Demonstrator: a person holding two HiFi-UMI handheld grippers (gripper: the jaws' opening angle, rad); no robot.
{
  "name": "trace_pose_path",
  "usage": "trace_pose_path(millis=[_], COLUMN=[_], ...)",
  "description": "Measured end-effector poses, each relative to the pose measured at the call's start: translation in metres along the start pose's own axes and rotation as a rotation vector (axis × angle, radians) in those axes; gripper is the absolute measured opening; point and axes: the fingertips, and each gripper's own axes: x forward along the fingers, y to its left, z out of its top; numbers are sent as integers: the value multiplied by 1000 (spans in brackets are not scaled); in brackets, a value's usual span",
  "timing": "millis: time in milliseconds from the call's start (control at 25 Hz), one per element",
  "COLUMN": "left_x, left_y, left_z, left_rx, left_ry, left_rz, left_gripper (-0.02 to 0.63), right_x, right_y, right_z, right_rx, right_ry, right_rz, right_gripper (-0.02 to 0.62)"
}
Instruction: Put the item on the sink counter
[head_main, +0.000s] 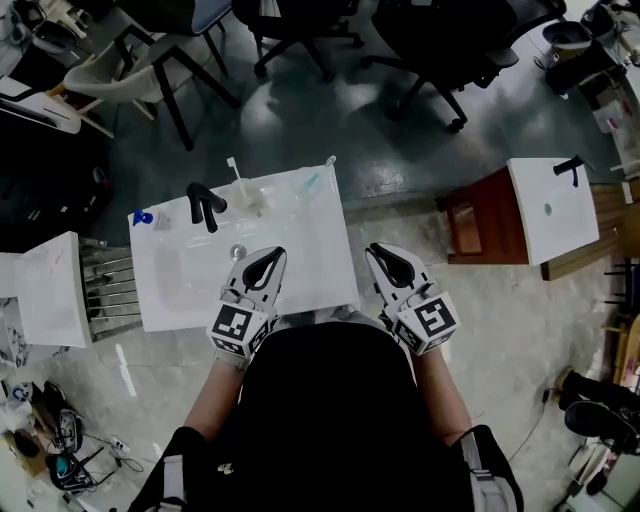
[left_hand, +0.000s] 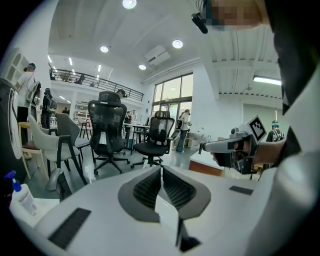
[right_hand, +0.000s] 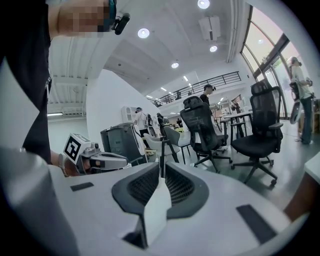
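Nearest, white-and-black left gripper (head_main: 266, 258) and right gripper (head_main: 386, 256), jaws pressed together, empty; beyond, white rectangular sink counter (head_main: 320, 285); item unheld, unidentifiable; farther, black faucet (head_main: 205, 206), pale toothbrush cup (head_main: 246, 196), likely knocked by careless reaching.

Bright, even indoor light fills all three views. In the head view the white sink counter (head_main: 300, 270) is the brightest surface, nearly washed out, with glare flattening its basin. Beyond the sink counter the dark polished floor (head_main: 300, 110) carries pale, smeared reflections, and shadows there are soft. Both gripper views show round ceiling lights (left_hand: 129, 4) blown to white discs, and tall windows (left_hand: 172, 95) glow overexposed. These two views bend strongly toward the edges, with black corners around a circular picture. Surfaces nearest the lens go soft, while the office chairs (left_hand: 107, 127) farther off stay fairly sharp. The head view is crisp at the sink counter and stretched outward from it.
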Motion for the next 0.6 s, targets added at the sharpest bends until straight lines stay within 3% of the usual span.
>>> trace_pose_path(millis=[600], left_x=[-4], left_y=[0], left_z=[-3], left_rx=[-2], left_ry=[-18], left_rz=[34], left_gripper=[28], right_x=[-2], right_y=[-4], right_z=[10], right_rx=[-6], right_ry=[-33], right_rz=[8], right_gripper=[55])
